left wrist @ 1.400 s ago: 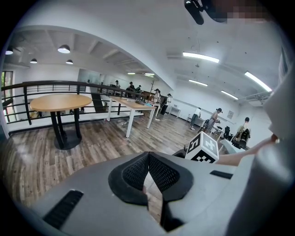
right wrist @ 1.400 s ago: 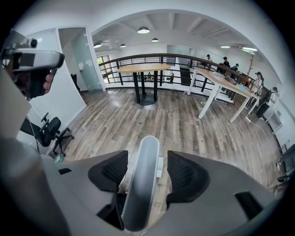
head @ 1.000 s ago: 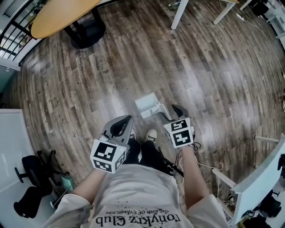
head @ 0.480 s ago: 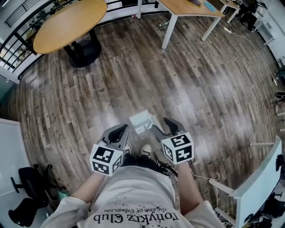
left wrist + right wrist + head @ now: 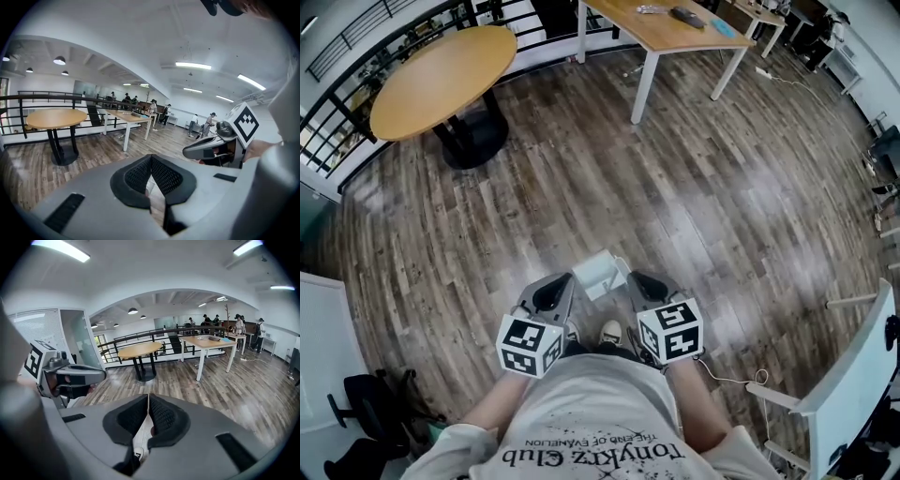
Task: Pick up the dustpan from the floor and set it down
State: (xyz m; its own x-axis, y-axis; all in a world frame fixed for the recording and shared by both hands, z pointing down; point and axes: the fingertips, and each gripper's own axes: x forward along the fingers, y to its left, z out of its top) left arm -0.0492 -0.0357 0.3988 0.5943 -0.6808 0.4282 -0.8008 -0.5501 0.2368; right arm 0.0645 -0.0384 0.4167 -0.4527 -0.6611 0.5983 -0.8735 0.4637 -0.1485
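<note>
The white dustpan (image 5: 598,270) hangs above the wooden floor, between my two grippers in the head view. My right gripper (image 5: 639,281) sits at its right side, where the handle runs. In the right gripper view its pads (image 5: 148,397) are shut on a thin white strip (image 5: 139,442), the dustpan's handle. My left gripper (image 5: 565,281) is just left of the pan; its pads (image 5: 151,158) meet at the tips. Something pale shows in the gap below them, and I cannot tell what it is.
A round wooden table (image 5: 441,80) and a rectangular desk (image 5: 675,28) stand far ahead. White furniture (image 5: 853,375) is at the right, a black chair (image 5: 366,412) at the lower left. A cable (image 5: 741,380) lies by my shoe (image 5: 609,333).
Both grippers have risen, the right one more, and the dustpan has come up with it and nearer the left gripper. More of the room now shows.
</note>
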